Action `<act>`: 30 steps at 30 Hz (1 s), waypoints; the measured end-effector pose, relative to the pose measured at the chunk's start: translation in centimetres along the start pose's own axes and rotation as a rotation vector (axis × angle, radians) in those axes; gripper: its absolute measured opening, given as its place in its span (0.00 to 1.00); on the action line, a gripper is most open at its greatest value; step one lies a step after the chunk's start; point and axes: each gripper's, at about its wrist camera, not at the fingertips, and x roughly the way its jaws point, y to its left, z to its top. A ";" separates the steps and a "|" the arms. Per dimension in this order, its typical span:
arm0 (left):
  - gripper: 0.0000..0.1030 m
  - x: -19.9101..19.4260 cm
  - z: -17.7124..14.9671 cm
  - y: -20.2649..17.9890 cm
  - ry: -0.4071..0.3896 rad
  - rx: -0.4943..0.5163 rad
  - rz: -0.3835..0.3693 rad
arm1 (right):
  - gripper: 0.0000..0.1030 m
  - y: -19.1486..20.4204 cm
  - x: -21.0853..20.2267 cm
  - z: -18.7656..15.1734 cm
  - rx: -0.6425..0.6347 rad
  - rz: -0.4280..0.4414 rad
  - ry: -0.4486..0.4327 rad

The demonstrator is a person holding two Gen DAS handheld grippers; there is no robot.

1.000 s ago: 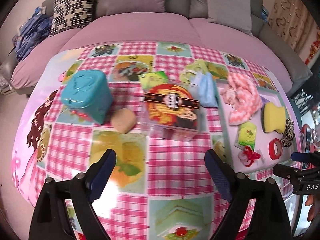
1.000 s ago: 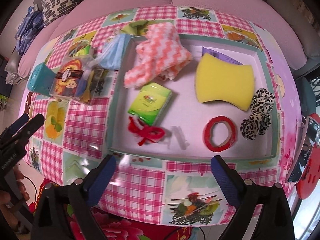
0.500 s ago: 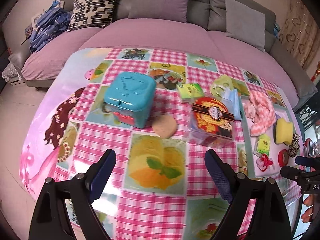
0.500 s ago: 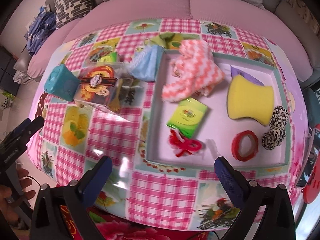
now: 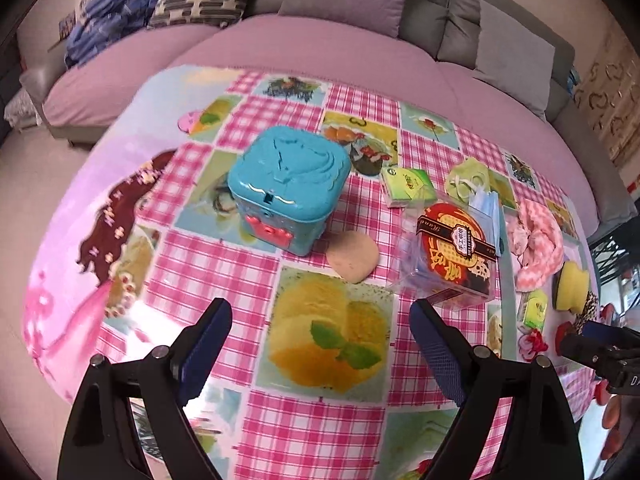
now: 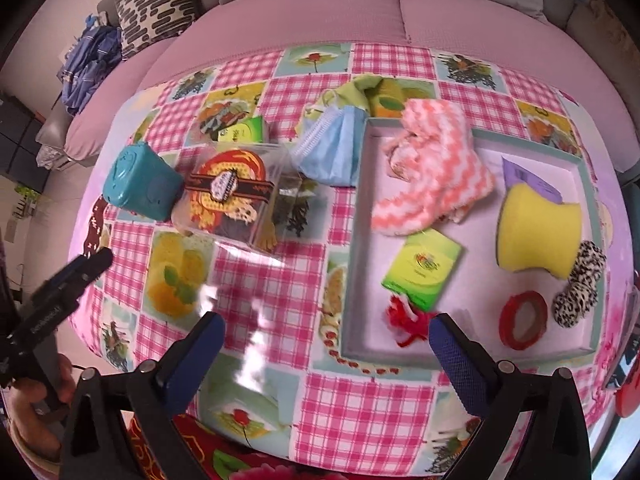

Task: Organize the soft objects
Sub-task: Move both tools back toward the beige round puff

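Note:
My left gripper (image 5: 320, 320) hangs open and empty above the checked tablecloth. Ahead of it lie a tan round puff (image 5: 353, 256), a teal lidded box (image 5: 288, 184) and a clear box with a red label (image 5: 452, 256). My right gripper (image 6: 328, 336) is also open and empty, over the near left corner of the shallow tray (image 6: 356, 240). In the tray lie a pink-white fluffy cloth (image 6: 432, 176), a yellow sponge (image 6: 536, 228), a green tissue pack (image 6: 422, 268), red yarn (image 6: 404, 320), a red tape roll (image 6: 522, 320) and a leopard scrunchie (image 6: 578, 284). A blue face mask (image 6: 332, 152) rests left of the tray.
A second green tissue pack (image 5: 406, 186) sits behind the clear box. A pink sofa (image 5: 320, 40) with cushions curves round the far side of the table. A hand (image 6: 28, 412) shows at the right wrist view's left edge.
Both views have drawn back from the table and swung left: the teal box and clear box slid right in the left view, the tray slid right in the right view. Both grippers stayed open.

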 end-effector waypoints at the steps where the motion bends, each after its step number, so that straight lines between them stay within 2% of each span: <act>1: 0.88 0.4 0.1 -0.2 0.001 0.006 0.006 | 1.00 0.0 0.1 0.2 -0.001 -0.002 0.001; 3: 0.88 1.1 0.2 -0.6 0.003 0.023 0.022 | 1.00 0.0 0.5 0.8 0.001 0.000 0.004; 9: 0.85 3.9 0.6 -1.4 0.038 0.047 0.009 | 1.00 -0.6 1.7 2.3 0.012 0.018 0.022; 13: 0.71 5.9 0.8 -2.3 0.068 0.079 -0.003 | 0.96 -1.4 2.4 3.5 0.034 0.031 0.033; 16: 0.71 6.9 1.1 -2.8 0.071 0.091 -0.008 | 0.89 -1.8 3.0 4.3 0.041 0.037 0.042; 18: 0.70 7.4 1.3 -3.1 0.066 0.113 -0.009 | 0.88 -2.0 3.3 4.7 0.043 0.040 0.046; 21: 0.63 8.1 1.5 -3.7 0.060 0.154 -0.018 | 0.84 -2.2 3.8 5.5 0.036 0.039 0.053; 30: 0.62 10.3 1.6 -3.7 0.062 0.217 -0.008 | 0.83 -2.9 5.0 6.7 0.043 0.058 0.066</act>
